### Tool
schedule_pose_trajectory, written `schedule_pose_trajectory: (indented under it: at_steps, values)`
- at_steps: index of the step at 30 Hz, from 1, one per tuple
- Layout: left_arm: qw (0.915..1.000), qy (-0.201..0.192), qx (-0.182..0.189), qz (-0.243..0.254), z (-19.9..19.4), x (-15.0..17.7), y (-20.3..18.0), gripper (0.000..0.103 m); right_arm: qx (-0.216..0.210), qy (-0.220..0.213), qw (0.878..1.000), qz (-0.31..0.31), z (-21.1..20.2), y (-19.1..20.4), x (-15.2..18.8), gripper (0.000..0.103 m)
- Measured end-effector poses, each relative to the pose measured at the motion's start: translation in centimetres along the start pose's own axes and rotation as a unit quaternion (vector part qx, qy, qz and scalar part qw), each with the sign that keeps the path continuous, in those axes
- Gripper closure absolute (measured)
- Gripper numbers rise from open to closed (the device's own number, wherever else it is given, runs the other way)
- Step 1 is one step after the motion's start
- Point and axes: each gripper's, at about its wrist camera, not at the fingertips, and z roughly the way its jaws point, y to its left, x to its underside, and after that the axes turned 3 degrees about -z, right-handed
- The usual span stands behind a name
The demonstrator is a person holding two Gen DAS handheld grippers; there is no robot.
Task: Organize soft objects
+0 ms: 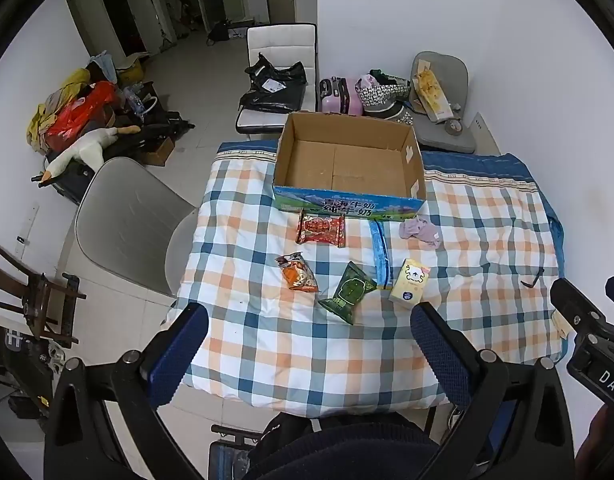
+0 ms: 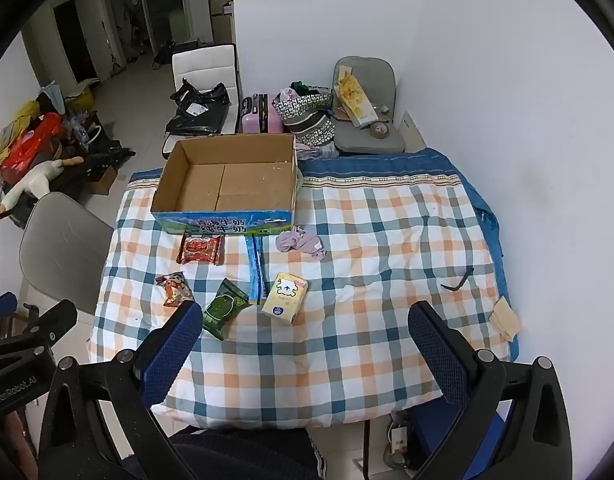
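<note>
The left gripper (image 1: pixel 309 328) hangs above the near edge of the table with its blue-padded fingers (image 1: pixel 179 354) spread wide and nothing between them. The right gripper (image 2: pixel 305 330) is the same: splayed, empty, held over the near edge a little further toward the right side. Both appear poised for a first pick, since every item lies untouched on the checked quilt (image 1: pixel 467 240) covering the table.

Closest to the left gripper is the green snack packet (image 1: pixel 347 292), lying flat just beyond its fingertips, with the yellow tissue pack (image 1: pixel 409 284) just beside it to the right and the orange snack packet (image 1: pixel 299 272) to its left. A blue zip bag (image 1: pixel 381 256) runs as a narrow strip from between the green packet and tissue pack back toward the box. Further in sits the red snack packet (image 1: pixel 321 230), just in front of the box, and a crumpled lilac cloth (image 1: pixel 421 230) near the box's right front corner.

The open cardboard milk box (image 1: pixel 347 204) stands at the far edge, empty, and is probably the place for them; its front wall must be cleared when carrying anything in. Toward the right edge lie a black hair tie (image 2: pixel 459 280) and a beige cloth (image 2: pixel 507 318), well apart from the rest. A grey chair (image 1: pixel 127 220) stands against the left side.
</note>
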Motion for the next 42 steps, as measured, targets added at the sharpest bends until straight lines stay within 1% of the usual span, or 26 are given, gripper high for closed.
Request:
schedule_pose_trajectory:
  at_steps: [6, 8, 9, 13, 15, 18, 19, 22, 28, 39, 40, 42]
  values:
    - [1.0, -0.004, -0.002, 0.004, 0.0, -0.3, -0.4, 0.0, -0.009, 0.002, 1.0, 0.003, -0.1, 0.0, 0.0, 0.0]
    - [1.0, -0.006, -0.001, 0.006, 0.1, -0.5, -0.7, 0.0, -0.008, 0.003, 1.0, 0.002, -0.1, -0.1, 0.0, 0.0]
    - [1.0, -0.005, 0.008, 0.001, -0.1, -0.7, -0.2, 0.0, -0.005, 0.003, 1.0, 0.002, -0.2, 0.0, -0.1, 0.0]
    - [0.9999, -0.006, 0.01, 0.0, -1.1, -1.7, -0.5, 0.0, 0.0, 0.002, 1.0, 0.003, -0.3, 0.0, -0.1, 0.0]
    - [0.9999, -0.009, 0.009, 0.001, -1.2, -1.4, -0.7, 0.0, -0.001, 0.001, 1.0, 0.003, -0.3, 0.0, -0.1, 0.0]
    - [0.9998, -0.019, 0.005, 0.003, -1.6, -2.3, -0.9, 0.0, -0.002, 0.0, 1.0, 0.004, -0.6, -0.3, -0.1, 0.0]
    - [0.9995, -0.031, 0.004, 0.003, -2.2, -1.6, -0.5, 0.0, -0.002, 0.0, 1.0, 0.004, -0.6, -0.3, -0.1, 0.0]
    - [0.9992, -0.039, 0.004, 0.003, -2.3, -1.5, -0.5, 0.0, -0.001, -0.002, 1.0, 0.004, -0.7, -0.3, 0.0, 0.0]
    - [0.9991, -0.041, 0.006, 0.002, -2.4, -1.3, -0.4, 0.0, 0.002, -0.005, 1.0, 0.005, -1.0, -0.5, -0.1, 0.0]
    - [0.9991, -0.042, 0.007, 0.001, -2.4, -1.0, -0.3, 0.0, 0.001, -0.008, 1.0, 0.006, -0.3, -0.7, 0.3, 0.0]
    - [0.9991, -0.042, 0.008, 0.002, -2.4, -1.0, -0.3, 0.0, 0.001, -0.008, 1.0, 0.005, -1.2, -0.2, -0.3, 0.0]
    - [0.9991, -0.041, 0.007, 0.001, -2.4, -1.1, -0.3, 0.0, 0.001, -0.009, 1.0, 0.006, -1.2, -0.2, -0.3, 0.0]
